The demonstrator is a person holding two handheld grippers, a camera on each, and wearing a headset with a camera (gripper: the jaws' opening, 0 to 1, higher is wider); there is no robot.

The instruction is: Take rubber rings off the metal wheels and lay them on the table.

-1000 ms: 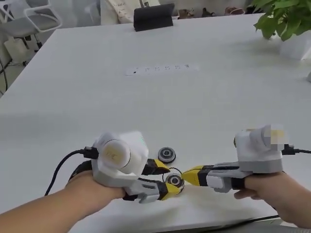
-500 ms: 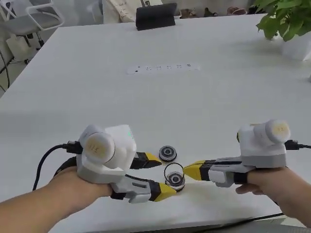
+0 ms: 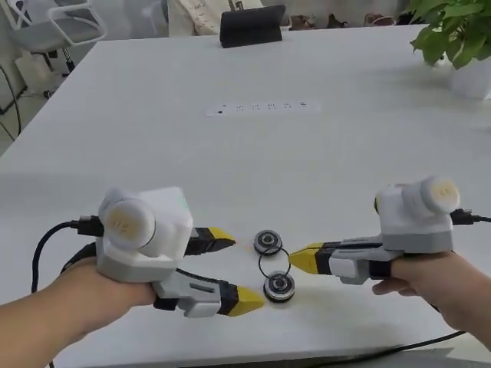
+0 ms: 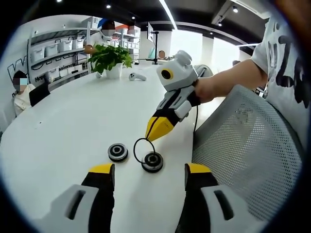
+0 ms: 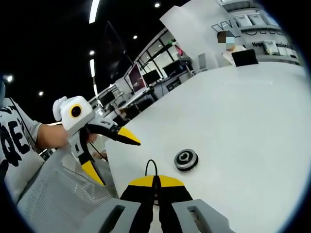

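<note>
The thin black rubber ring (image 3: 261,264) was pinched at its edge in the closed jaws of the right gripper (image 3: 295,261). It sat between the far wheel (image 3: 267,242) and the near wheel (image 3: 278,287) on the white table (image 3: 230,169). The right gripper reached in level from the right. The left gripper (image 3: 244,270) lay low beside the wheels, its jaws spread wide and holding nothing.

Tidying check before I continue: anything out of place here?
Nothing damaged. Only the rubber ring, pinched in the shut right gripper, hangs between the two wheels rather than lying flat on the table.
</note>
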